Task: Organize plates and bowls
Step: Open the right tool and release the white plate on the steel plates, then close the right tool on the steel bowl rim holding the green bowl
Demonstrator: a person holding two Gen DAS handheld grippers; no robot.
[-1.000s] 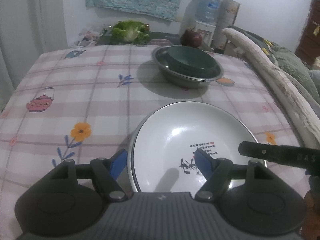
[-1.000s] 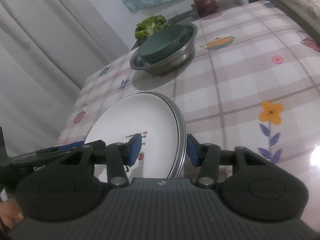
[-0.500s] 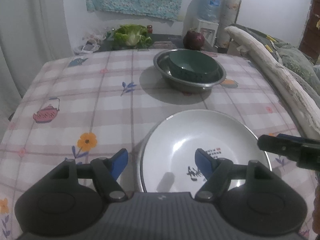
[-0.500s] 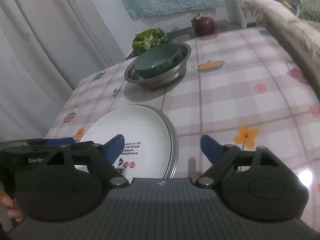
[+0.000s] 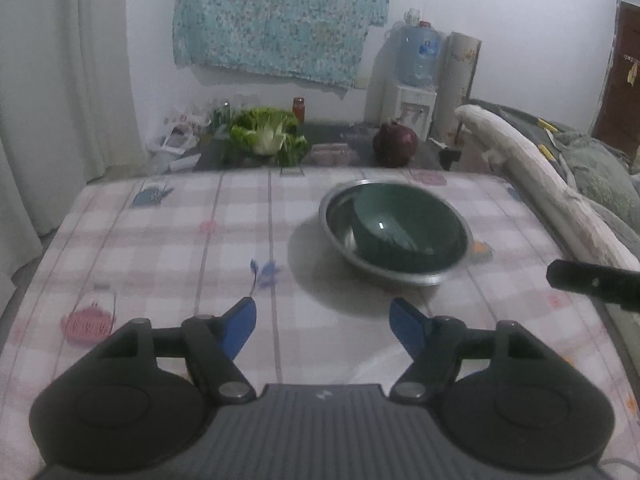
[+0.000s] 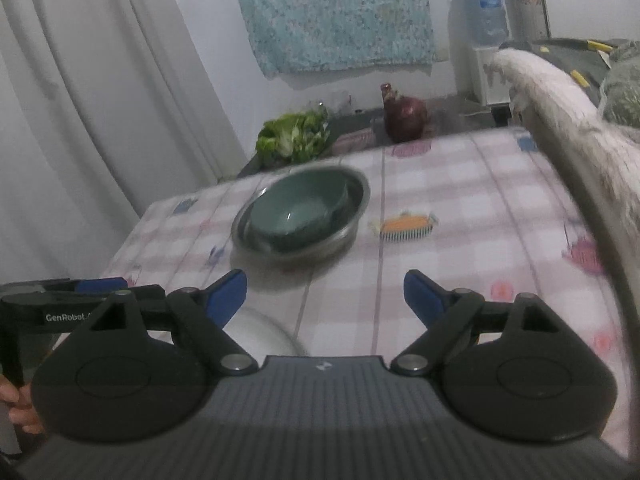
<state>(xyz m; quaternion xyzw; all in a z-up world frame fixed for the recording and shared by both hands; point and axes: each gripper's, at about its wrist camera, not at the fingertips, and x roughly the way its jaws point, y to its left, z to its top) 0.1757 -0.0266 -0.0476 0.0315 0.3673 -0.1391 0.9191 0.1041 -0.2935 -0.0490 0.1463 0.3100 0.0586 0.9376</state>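
Observation:
A green bowl (image 5: 404,226) sits inside a steel basin (image 5: 404,276) on the far half of the checked tablecloth; both also show in the right wrist view, the bowl (image 6: 298,210) in the basin (image 6: 348,236). My left gripper (image 5: 323,328) is open and empty, raised short of the basin. My right gripper (image 6: 325,294) is open and empty, also short of the basin. The white plate (image 6: 260,332) lies on the table below my right gripper's left finger, mostly hidden. In the left wrist view only a faint white edge of the plate (image 5: 376,364) shows.
The right gripper's finger (image 5: 592,280) reaches into the left wrist view from the right. Lettuce (image 5: 266,132) and a red onion (image 5: 395,145) lie on a dark table behind. A padded sofa arm (image 5: 532,184) runs along the right side. Curtains (image 6: 100,92) hang on the left.
Both grippers have opened off the white plate and risen, tilting up. The plate has dropped almost out of both views; the basin now sits straight ahead.

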